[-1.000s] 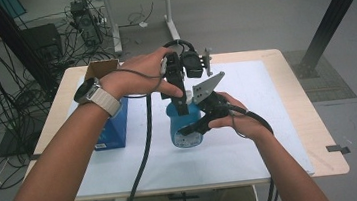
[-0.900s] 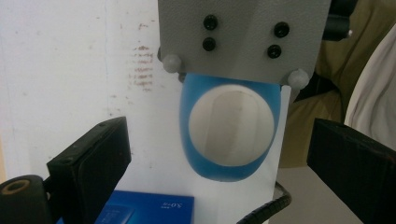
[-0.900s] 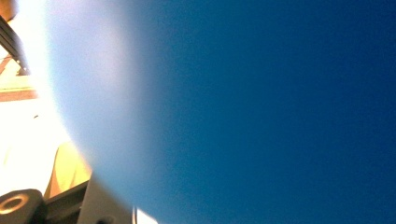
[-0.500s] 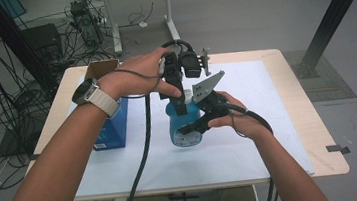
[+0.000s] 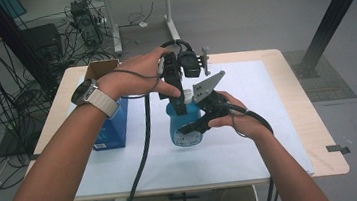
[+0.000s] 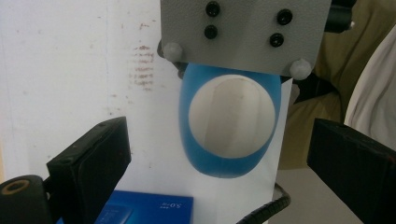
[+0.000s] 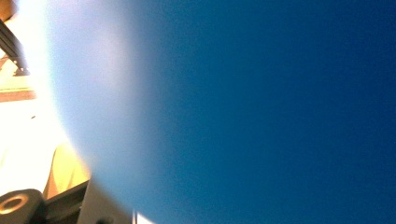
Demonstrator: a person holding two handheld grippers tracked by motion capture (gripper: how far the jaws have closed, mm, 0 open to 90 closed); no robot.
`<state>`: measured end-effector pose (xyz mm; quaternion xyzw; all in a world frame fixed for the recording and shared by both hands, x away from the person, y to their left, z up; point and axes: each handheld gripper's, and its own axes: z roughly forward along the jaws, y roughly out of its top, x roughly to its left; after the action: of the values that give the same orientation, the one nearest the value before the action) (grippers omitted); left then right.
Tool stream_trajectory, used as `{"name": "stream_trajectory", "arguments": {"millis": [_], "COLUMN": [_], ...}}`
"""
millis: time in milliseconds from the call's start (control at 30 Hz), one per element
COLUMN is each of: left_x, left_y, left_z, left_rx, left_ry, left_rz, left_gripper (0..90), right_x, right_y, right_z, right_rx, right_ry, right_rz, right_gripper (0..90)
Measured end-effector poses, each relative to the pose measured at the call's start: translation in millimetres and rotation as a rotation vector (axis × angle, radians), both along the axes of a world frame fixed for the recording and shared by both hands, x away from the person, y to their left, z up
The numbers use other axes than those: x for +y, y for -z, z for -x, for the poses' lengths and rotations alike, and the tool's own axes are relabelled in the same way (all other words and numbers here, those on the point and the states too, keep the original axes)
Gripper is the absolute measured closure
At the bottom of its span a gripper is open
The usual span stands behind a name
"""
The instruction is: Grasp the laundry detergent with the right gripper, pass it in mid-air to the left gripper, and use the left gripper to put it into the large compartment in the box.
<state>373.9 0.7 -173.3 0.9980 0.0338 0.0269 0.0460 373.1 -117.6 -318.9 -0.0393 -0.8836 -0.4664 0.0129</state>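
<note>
A blue bottle [image 5: 184, 130] with a white cap [image 5: 188, 97] stands upright on the white mat [image 5: 251, 143] at the table's middle. My right gripper [image 5: 193, 127] comes in from the right and is shut on the bottle's body; its grey plate [image 5: 208, 84] sticks up beside the cap. In the right gripper view the bottle's blue wall [image 7: 257, 112] is pressed close to the camera. My left gripper [image 5: 181, 105] points down over the bottle from above. In the left gripper view its jaws stand wide apart, either side of the white cap [image 6: 232, 114], without touching it.
A blue box [image 5: 112, 130] stands on the mat's left side, also at the bottom of the left gripper view as the blue box [image 6: 149, 210]. An open cardboard box [image 5: 100, 68] sits behind it. Cables trail off the table's front edge.
</note>
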Motion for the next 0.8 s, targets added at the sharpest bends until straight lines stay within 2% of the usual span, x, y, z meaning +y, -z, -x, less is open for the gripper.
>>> {"name": "stream_trajectory", "arguments": {"millis": [800], "left_x": [1.1], "left_y": [-0.8], "left_z": [0.6], "left_rx": [-0.003], "left_ry": [-0.001], "left_rz": [0.003], "left_gripper": [6.6], "right_x": [-1.6], "right_y": [-0.6], "right_z": [-0.8], "right_rx": [-0.003], "right_ry": [0.009], "right_rz": [-0.003], "right_gripper": [43.7]}}
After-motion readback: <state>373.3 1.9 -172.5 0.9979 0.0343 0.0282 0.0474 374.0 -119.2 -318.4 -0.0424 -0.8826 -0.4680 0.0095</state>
